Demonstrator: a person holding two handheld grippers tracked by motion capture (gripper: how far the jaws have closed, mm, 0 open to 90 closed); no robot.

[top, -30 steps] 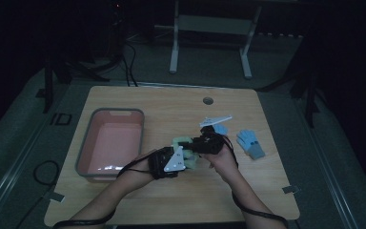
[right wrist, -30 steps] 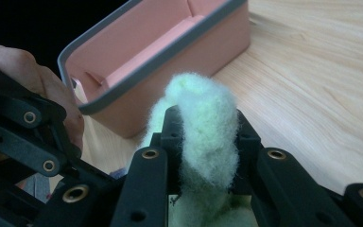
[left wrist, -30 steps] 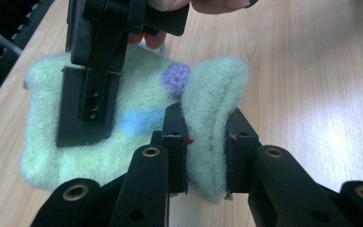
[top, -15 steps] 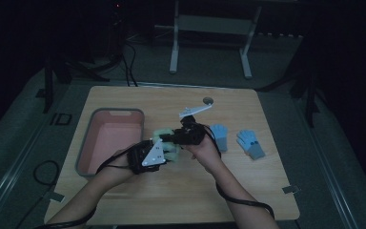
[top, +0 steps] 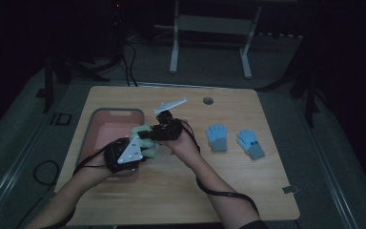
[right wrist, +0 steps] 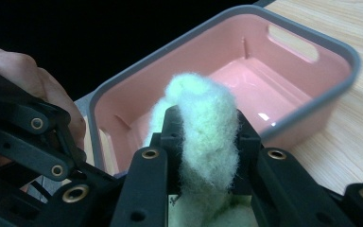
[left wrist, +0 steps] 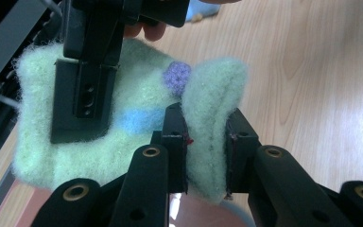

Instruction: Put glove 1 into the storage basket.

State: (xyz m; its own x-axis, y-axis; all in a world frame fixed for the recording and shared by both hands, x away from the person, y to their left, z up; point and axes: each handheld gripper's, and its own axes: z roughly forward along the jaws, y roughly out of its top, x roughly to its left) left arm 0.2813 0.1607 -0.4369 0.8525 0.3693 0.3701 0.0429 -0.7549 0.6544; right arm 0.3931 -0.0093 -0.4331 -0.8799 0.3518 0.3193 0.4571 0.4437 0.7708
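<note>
Gripping one fuzzy pale-green knitted glove (top: 145, 138) between them, both of your grippers sit left of centre on the light wooden tabletop (top: 181, 191), at the right edge of the pink plastic bin with a grey rim (top: 95, 125).

Your left gripper (left wrist: 205, 146), nearer to you, has its jaws closed on a thick fold of the glove; in the left gripper view the felted wool bulges up between the two black pads. A small purple knitted dot (left wrist: 177, 77) and a blue stripe (left wrist: 139, 120) mark the glove's face beside that fold. In the high view the grey three-cornered plate (top: 130, 151) on this gripper lies over the bin's near right corner.

Your right gripper (right wrist: 203, 137) holds another part of the same glove, its jaws clamped on a rounded tuft of wool. In its own view the bin's interior lies just beyond the glove, and your left hand (right wrist: 33, 90) shows at the left edge. Whether the glove touches the bin's rim or hangs above it cannot be told.

Farther right on the tabletop, well apart from the grippers, two small blue knitted gloves (top: 216, 137) lie flat side by side. Beyond, near the far edge, a round grey grommet (top: 208, 100) is set in the tabletop.
</note>
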